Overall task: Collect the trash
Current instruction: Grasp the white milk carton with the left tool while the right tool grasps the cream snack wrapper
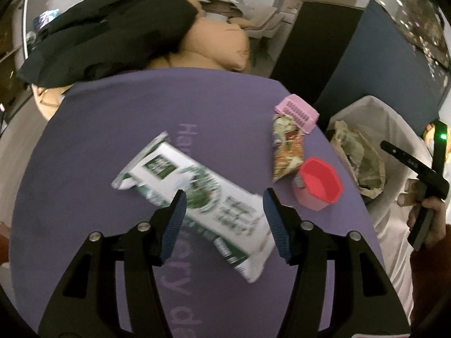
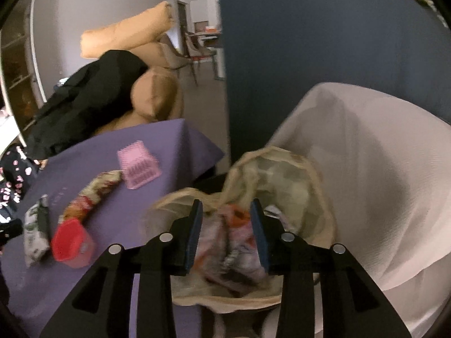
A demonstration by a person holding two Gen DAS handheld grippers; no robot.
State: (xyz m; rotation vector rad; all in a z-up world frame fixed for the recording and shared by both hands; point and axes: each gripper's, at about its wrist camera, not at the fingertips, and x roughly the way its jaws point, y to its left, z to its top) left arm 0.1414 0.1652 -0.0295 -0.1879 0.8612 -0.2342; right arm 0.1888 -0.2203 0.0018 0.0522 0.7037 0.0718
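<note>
A green and white snack wrapper (image 1: 194, 200) lies on the purple table (image 1: 112, 129). My left gripper (image 1: 224, 207) is open just above it, one finger on each side. A crumpled colourful wrapper (image 1: 286, 148) lies further right; it also shows in the right wrist view (image 2: 93, 194). My right gripper (image 2: 225, 219) is open over the white-lined trash bin (image 2: 366, 169). A crumpled pink and orange wrapper (image 2: 231, 248) sits between its fingers, above a tan bag (image 2: 276, 174) in the bin; contact is unclear.
A pink cup (image 1: 318, 183) and a pink basket (image 1: 297, 111) stand at the table's right edge. A black coat (image 1: 107, 33) lies on tan cushions (image 1: 217, 42) behind the table. A dark blue partition (image 2: 282, 42) stands behind the bin.
</note>
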